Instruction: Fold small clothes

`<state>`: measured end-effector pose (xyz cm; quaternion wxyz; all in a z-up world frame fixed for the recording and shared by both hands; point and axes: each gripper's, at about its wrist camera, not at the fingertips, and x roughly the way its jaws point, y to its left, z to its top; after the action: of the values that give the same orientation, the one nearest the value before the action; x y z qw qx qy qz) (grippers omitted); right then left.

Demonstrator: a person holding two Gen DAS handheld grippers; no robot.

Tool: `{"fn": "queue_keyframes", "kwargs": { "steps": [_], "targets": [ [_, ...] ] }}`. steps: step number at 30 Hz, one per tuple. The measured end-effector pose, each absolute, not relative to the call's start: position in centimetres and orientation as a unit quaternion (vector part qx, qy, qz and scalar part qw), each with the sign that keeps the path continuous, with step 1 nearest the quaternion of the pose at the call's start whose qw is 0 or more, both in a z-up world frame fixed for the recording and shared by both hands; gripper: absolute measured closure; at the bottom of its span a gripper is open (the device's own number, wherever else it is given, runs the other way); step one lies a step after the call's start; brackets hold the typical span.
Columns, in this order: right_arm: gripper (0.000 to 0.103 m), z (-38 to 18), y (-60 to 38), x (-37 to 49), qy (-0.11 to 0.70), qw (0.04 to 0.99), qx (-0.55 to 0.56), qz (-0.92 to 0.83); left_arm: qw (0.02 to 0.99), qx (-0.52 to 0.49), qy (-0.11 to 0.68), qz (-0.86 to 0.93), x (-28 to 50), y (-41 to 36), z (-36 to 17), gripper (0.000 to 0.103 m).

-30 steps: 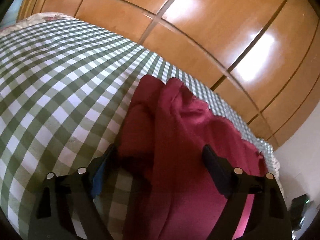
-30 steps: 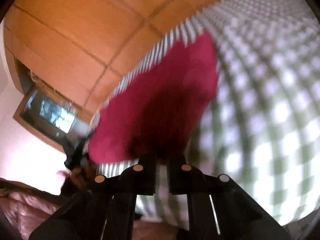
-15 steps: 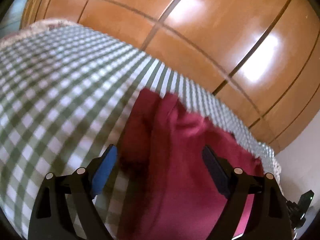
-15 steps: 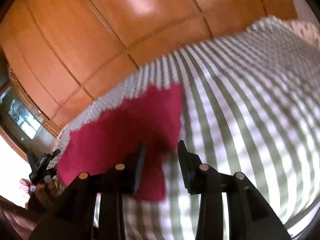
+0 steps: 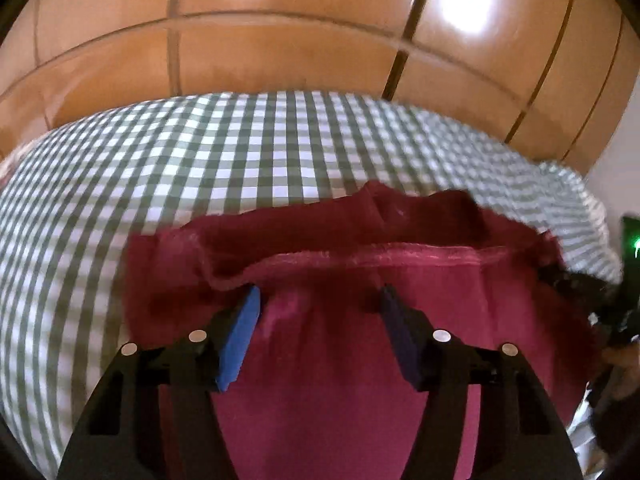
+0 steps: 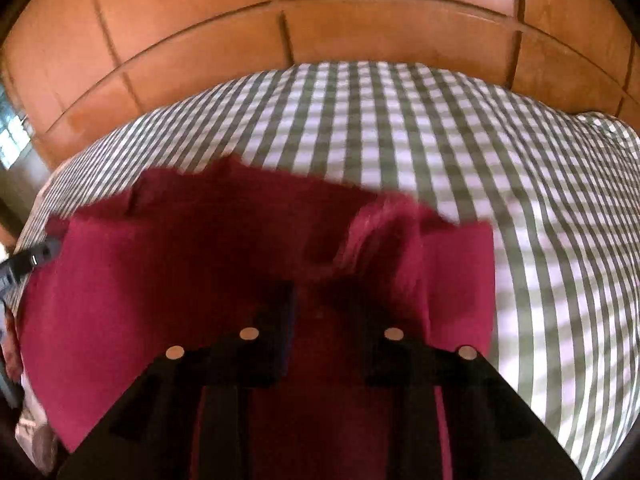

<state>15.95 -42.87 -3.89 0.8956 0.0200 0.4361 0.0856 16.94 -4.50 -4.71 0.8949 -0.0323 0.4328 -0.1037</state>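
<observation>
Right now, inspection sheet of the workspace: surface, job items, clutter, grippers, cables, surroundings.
Surface: green-and-white checked cloth, soft, gently wrinkled.
Job's things: one dark red garment, rumpled, far edge bunched and partly turned over.
Clutter: dark device with a green light at the right edge of the left view; what it is cannot be told.
Grippers: left gripper over the garment, jaws have just been closing, a gap between them; right gripper narrowly parted over the garment, grip unclear.
Cables: nothing seen.
Surroundings: wooden panelled doors behind.
</observation>
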Motion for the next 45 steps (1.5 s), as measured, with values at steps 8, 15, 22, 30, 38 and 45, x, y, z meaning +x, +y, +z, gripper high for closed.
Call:
{"fn": "queue_keyframes", "kwargs": {
  "steps": [8, 15, 22, 30, 38, 45],
  "targets": [
    [0.079, -4.9, -41.8, 18.2, 0.386, 0.922, 0.0, 0.034, 0.906, -0.011, 0.417, -0.079, 19.9, -4.3, -7.8, 0.042],
    [0.076, -5.1, -39.5, 17.7, 0.363, 0.929, -0.067, -0.003, 0.915, -0.017, 0.396, -0.076, 18.0, -5.1, -6.2, 0.028],
    [0.074, -5.4, -39.2, 17.8, 0.354, 0.932, -0.081, -0.016, 0.925, -0.036, 0.361, -0.113, 17.8, -9.5, -3.0, 0.012],
    [0.072, -5.3, -39.0, 17.6, 0.351, 0.932, -0.086, -0.02, 0.89, -0.013, 0.448, -0.086, 22.6, -11.1, -8.7, 0.01],
    [0.054, -5.2, -38.6, 17.5, 0.342, 0.933, -0.103, -0.047, 0.895, -0.016, 0.437, -0.087, 21.8, -11.0, -8.2, 0.009],
    [0.047, -5.1, -38.6, 17.5, 0.336, 0.933, -0.108, -0.066, 0.908, -0.062, 0.407, -0.079, 18.2, -7.0, -6.2, 0.009]
  ]
}}
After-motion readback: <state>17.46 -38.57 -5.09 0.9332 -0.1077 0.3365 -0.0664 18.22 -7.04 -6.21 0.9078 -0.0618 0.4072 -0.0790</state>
